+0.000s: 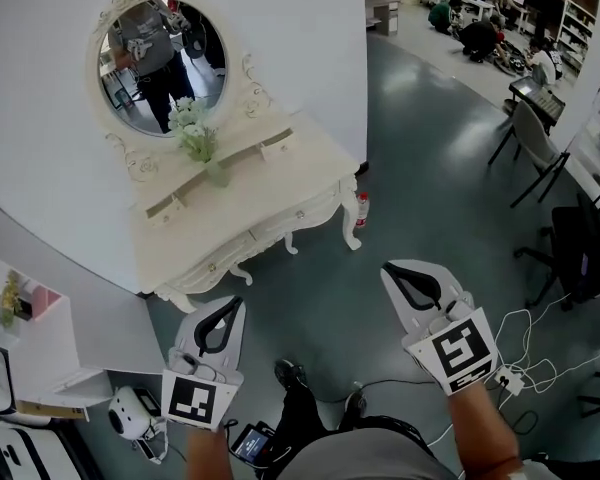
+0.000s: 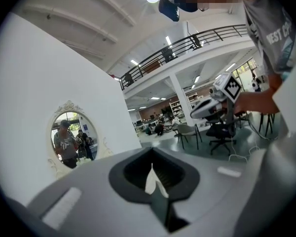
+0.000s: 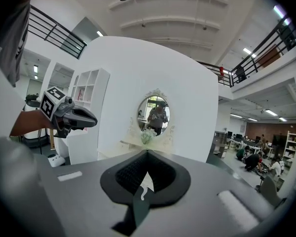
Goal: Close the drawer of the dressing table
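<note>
The cream dressing table [image 1: 245, 203] stands against a white wall, with an oval mirror [image 1: 160, 63] and a vase of pale flowers [image 1: 198, 138] on it. Two small shelf drawers [image 1: 166, 208] [image 1: 276, 148] stick out slightly. The front drawers [image 1: 298, 216] carry small knobs, and I cannot tell how far they are pushed in. My left gripper [image 1: 232, 303] is shut and empty, held in the air short of the table's front. My right gripper [image 1: 392, 268] is shut and empty, to the right of the table leg. The mirror [image 3: 154, 115] also shows in the right gripper view beyond the shut gripper [image 3: 147, 154]. The left gripper [image 2: 152, 152] points past the mirror [image 2: 69, 139].
A bottle with a red cap [image 1: 361, 208] stands on the floor by the table's right leg. A white shelf unit [image 1: 40, 338] and a white device [image 1: 130, 413] are at the left. Cables and a power strip [image 1: 505, 378], chairs [image 1: 535, 143] and seated people [image 1: 475, 33] are at the right.
</note>
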`<state>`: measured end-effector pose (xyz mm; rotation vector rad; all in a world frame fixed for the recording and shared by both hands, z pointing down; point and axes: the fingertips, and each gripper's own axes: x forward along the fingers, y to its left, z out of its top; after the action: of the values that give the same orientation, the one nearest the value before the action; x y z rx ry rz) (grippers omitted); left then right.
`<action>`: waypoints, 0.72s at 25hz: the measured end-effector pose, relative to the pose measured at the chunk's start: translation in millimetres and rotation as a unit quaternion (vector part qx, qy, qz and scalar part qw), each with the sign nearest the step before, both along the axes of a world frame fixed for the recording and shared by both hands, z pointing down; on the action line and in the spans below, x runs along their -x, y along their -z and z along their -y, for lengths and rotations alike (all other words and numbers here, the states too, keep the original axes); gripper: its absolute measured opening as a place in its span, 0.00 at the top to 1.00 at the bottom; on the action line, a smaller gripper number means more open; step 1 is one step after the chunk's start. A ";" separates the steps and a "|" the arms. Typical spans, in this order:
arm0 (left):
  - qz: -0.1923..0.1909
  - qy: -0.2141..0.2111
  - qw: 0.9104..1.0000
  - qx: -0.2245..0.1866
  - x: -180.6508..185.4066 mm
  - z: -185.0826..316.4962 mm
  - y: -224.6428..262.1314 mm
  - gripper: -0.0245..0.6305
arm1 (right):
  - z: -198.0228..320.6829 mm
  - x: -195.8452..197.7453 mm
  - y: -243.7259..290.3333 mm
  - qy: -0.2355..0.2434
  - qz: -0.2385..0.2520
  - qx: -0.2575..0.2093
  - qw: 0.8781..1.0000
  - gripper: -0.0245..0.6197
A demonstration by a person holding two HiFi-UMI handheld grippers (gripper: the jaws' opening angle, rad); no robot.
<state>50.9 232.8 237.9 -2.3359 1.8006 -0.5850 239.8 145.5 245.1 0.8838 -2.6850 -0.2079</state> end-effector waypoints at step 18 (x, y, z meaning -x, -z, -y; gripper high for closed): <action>-0.012 -0.112 0.994 -0.003 34.5 124.3 2.7 0.96 | 71.2 15.3 4.8 -0.111 -0.017 0.002 0.994 0.96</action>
<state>16.4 108.5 235.2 -2.5029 1.5179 -0.5197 224.5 74.3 240.3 1.1559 -2.5307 -0.1643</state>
